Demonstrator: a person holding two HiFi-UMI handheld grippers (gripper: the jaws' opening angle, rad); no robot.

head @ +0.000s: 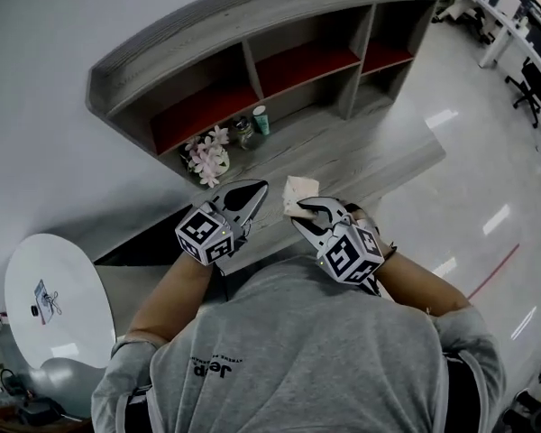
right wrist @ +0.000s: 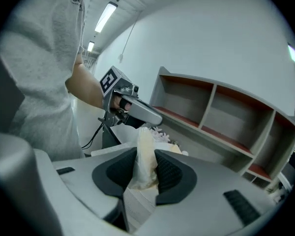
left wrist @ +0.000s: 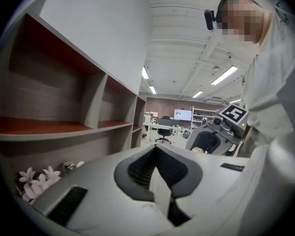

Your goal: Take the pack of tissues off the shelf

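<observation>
Between the pads of the right gripper (right wrist: 146,154) sits the pack of tissues (right wrist: 143,170), pinched in its soft wrapper, held over the ledge (head: 370,152) and clear of the shelf (head: 252,25); a quick swing could let it slide out. Left gripper (head: 251,195) is just beside it, jaws clenched on nothing, giving no support. Farther off, a dropped pack might land among the flowers (head: 207,156) and small jars (head: 245,132).

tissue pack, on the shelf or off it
Off it: the pack of tissues is pinched between the pads of the right gripper, held out in front of the shelf.
</observation>
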